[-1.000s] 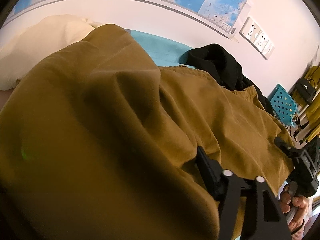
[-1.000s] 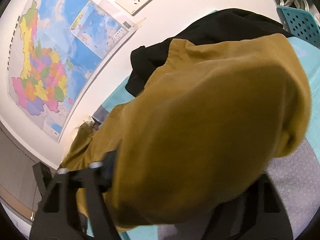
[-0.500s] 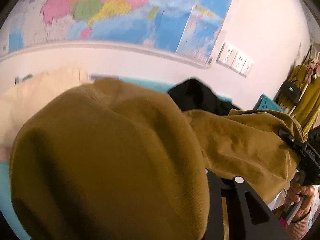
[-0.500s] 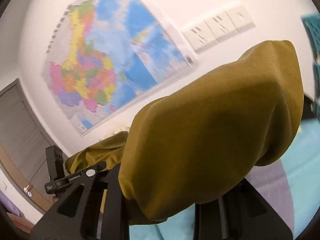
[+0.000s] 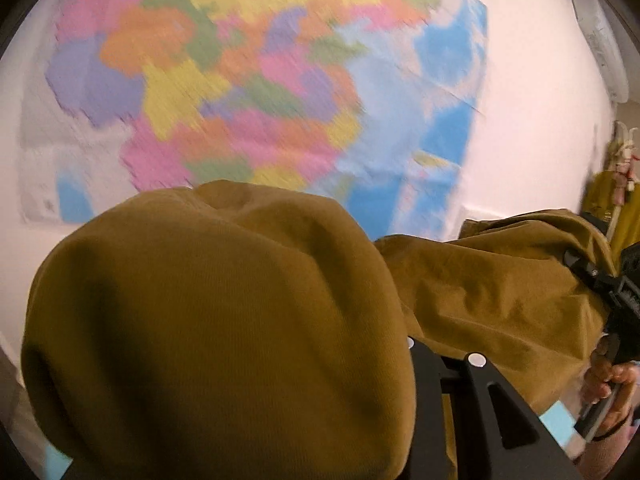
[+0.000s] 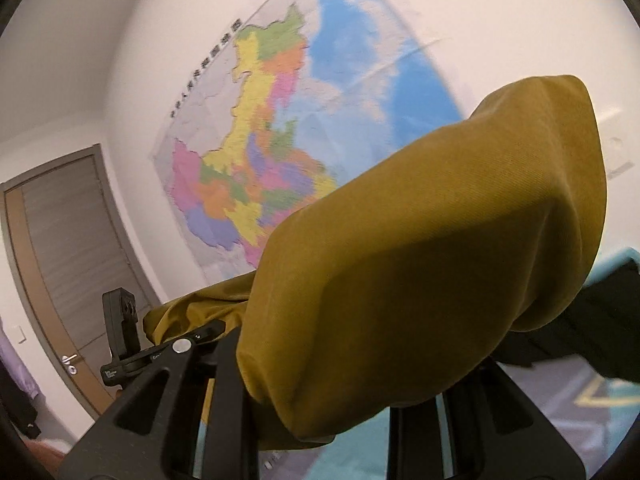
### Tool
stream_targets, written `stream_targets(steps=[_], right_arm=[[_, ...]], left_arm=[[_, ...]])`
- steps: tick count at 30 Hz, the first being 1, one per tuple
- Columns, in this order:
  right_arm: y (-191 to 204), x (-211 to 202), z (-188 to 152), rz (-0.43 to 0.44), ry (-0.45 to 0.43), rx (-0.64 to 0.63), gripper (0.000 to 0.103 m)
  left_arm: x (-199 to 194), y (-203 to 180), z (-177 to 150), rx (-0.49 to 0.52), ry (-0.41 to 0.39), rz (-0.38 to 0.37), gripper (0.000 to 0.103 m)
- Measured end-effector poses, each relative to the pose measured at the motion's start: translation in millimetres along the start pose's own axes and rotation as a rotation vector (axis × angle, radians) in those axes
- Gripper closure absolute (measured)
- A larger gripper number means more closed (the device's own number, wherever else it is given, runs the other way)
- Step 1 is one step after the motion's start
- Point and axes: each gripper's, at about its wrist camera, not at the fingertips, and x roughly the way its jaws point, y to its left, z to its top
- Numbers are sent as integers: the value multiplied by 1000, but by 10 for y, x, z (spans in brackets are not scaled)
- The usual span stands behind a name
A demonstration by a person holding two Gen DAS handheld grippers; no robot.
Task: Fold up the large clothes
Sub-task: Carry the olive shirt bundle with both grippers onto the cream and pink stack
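Note:
A large mustard-brown garment (image 5: pixel 224 320) bulges over my left gripper (image 5: pixel 404 364) and hides most of its fingers; the gripper is shut on the cloth. The same garment (image 6: pixel 432 248) drapes over my right gripper (image 6: pixel 320 420), which is shut on it too. The cloth stretches between both grippers, lifted in the air. The right gripper (image 5: pixel 616 292) with the hand holding it shows at the right of the left wrist view. The left gripper (image 6: pixel 160 356) shows at lower left of the right wrist view.
A big coloured wall map (image 5: pixel 248 92) fills the wall ahead and also shows in the right wrist view (image 6: pixel 272 152). A grey door (image 6: pixel 68 248) is at left. A black garment (image 6: pixel 592 320) lies on the teal bed (image 6: pixel 560 416) below. Hanging clothes (image 5: pixel 624 200) are at far right.
Both grippers have risen with the mustard garment, lifting it off the bed. The views swung up from the bed to the wall map. The black garment dropped out of the left view.

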Motion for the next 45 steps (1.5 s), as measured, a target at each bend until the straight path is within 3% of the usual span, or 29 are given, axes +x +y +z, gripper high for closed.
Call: stream_targets(steps=[10, 16, 19, 21, 22, 25, 27, 31, 33, 37, 39, 41, 44, 45], right_arm=[[392, 1498, 53, 175, 71, 15, 81], [714, 2459, -265, 246, 105, 29, 81], [826, 2776, -538, 272, 142, 31, 81], [886, 3011, -867, 261, 209, 1, 81], [862, 3160, -1120, 257, 285, 15, 80], [680, 3428, -1766, 230, 503, 100, 75], [583, 3419, -1974, 243, 560, 136, 69], [596, 3188, -1861, 273, 582, 109, 47], [586, 3058, -1755, 249, 589, 69, 45], [531, 2691, -1566, 187, 598, -26, 45], [528, 2507, -1442, 150, 559, -104, 46], [539, 2335, -1292, 114, 508, -169, 57], [512, 2267, -1038, 95, 425, -185, 59], [485, 2341, -986, 73, 420, -190, 58]], left_arm=[[-138, 1042, 476, -16, -58, 285, 73], [-50, 1870, 582, -45, -56, 448, 73], [-3, 2280, 518, -61, -56, 495, 73], [91, 2636, 327, -117, -48, 537, 73], [155, 2757, 231, -132, -35, 549, 72], [501, 3254, -381, -207, 136, 605, 71], [625, 3473, -736, -264, 215, 618, 66], [490, 3577, -900, -310, 205, 593, 55], [426, 3562, -887, -287, 207, 607, 52], [190, 3441, -884, -259, 213, 639, 44], [75, 3326, -866, -252, 198, 640, 43], [-103, 3196, -874, -235, 167, 655, 40], [-403, 2892, -825, -167, 56, 686, 30], [-483, 2800, -786, -158, 23, 660, 30]])
